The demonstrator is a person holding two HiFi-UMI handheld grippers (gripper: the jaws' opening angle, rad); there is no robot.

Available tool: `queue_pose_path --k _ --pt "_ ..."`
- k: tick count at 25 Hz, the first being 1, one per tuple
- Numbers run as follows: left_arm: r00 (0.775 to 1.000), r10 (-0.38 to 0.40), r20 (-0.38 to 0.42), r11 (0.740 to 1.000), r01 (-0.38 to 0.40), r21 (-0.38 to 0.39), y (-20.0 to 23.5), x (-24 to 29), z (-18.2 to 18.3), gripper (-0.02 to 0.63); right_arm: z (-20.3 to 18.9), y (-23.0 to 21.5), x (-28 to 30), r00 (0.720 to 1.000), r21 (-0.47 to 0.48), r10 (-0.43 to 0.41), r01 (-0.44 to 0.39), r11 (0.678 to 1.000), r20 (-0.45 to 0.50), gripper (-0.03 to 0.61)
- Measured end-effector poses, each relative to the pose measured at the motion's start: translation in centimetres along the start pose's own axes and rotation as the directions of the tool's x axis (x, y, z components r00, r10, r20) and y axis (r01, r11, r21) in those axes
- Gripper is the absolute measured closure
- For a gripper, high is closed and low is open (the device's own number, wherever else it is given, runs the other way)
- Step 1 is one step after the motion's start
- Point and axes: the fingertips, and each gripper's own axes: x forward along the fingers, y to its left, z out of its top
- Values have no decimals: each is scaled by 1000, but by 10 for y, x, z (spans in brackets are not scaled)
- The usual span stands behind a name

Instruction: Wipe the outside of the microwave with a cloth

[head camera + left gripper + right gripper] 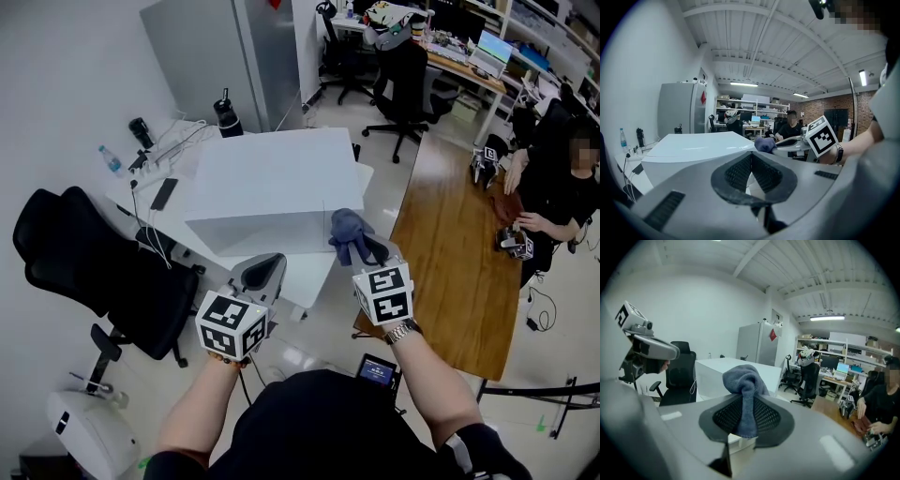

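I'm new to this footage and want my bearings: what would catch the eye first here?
The blue-grey cloth pinched between the jaws of the right gripper draws the eye first, bunched up by the near right corner of the big white microwave on the white table. The left gripper is shut and empty beside it, and a person sits at the wooden table on the right.

You wear a black top (319,427) with short dark sleeves, and a metal watch (403,330) on your right wrist. Your left gripper (262,267) and right gripper (372,248) have pale grey shells and black mesh pads (740,171). Each one carries a white cube (232,323) with black square markers.
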Motion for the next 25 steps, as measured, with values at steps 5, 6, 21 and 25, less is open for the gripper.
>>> queue_pose_path --k 5,6,21,25 --pt "1000 -2 23 1000 1 3 -3 -5 6 607 31 23 -18 996 -22 47 -45 999 72 506" --pt "1000 -2 27 1000 1 4 -3 -6 8 607 37 27 -20 995 -28 54 -52 998 85 506" --pt "996 -5 90 999 2 39 0 -25 38 607 98 73 -48 970 -79 132 -118 990 205 506" --pt "995 -6 98 999 2 46 1 -29 41 607 103 81 -49 966 -81 144 -129 988 215 506"
